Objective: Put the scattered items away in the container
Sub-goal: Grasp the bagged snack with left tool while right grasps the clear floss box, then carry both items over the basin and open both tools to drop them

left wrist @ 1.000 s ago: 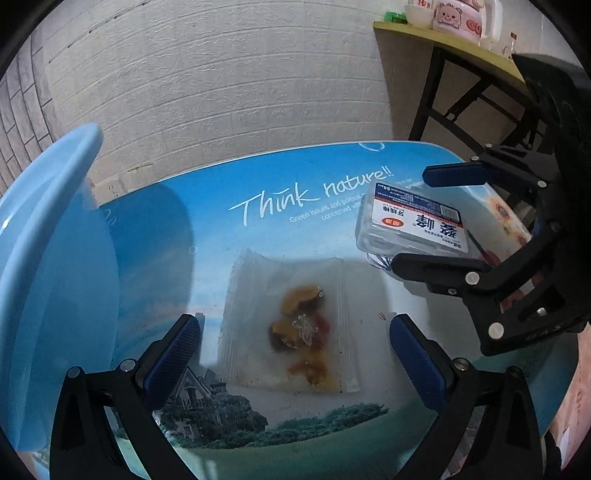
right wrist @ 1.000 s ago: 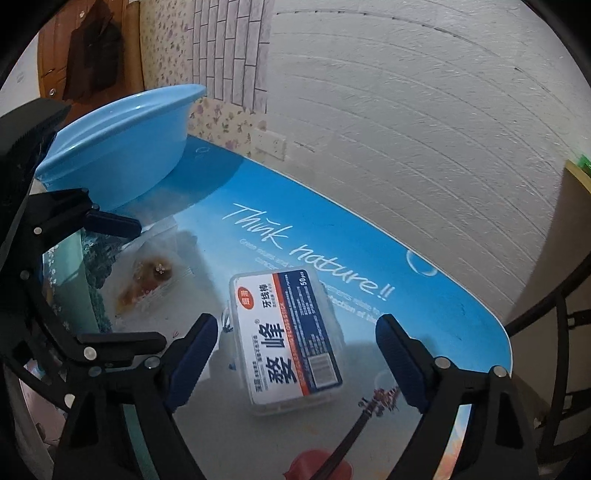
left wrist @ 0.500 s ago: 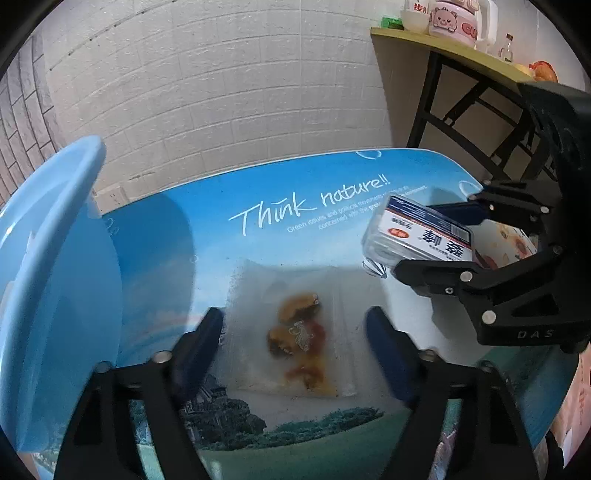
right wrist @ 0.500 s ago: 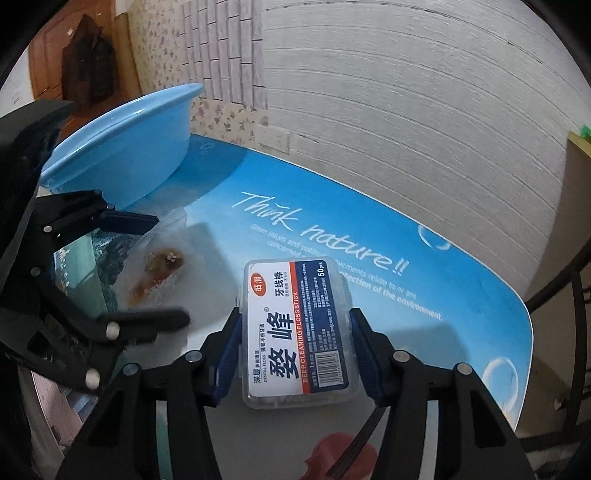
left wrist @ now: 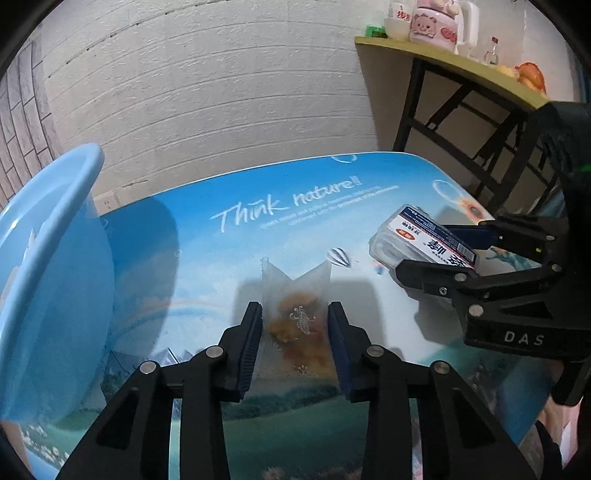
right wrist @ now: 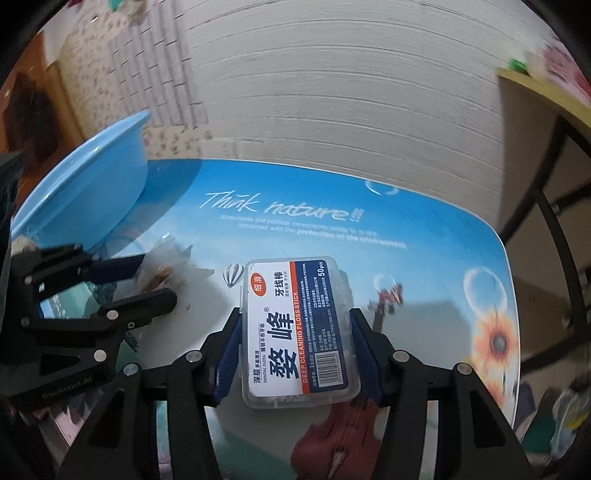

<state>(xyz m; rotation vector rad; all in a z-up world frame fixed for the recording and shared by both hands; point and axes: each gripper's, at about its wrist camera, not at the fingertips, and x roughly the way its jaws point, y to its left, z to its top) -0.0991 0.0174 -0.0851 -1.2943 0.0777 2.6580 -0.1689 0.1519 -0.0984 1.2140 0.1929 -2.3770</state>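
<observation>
A clear snack bag [left wrist: 295,280] with orange-brown pieces is pinched between the pads of my left gripper [left wrist: 294,308]; its sides are folded upward. My right gripper [right wrist: 295,314] is shut on a clear dental floss box [right wrist: 299,350] with a white, blue and red label, gripped across its long sides. In the left wrist view the floss box [left wrist: 417,236] is tilted and held to the right of the bag. The blue basin [left wrist: 55,258] stands at the left of the printed table [left wrist: 207,258]. In the right wrist view the left gripper [right wrist: 147,280] with the bag [right wrist: 173,258] is left of the box, in front of the basin [right wrist: 92,192].
A white brick-pattern wall runs behind the table. A yellow-green shelf [left wrist: 443,59] on a black frame stands at the back right, with a pink mug [left wrist: 432,22] and small items on it. The table's rounded right edge [right wrist: 506,266] is near the floss box.
The left jaws went from wide open to shut on the bag, folding its sides up. The right jaws shut on the floss box, then rolled, so the box now looks upright between the fingers.
</observation>
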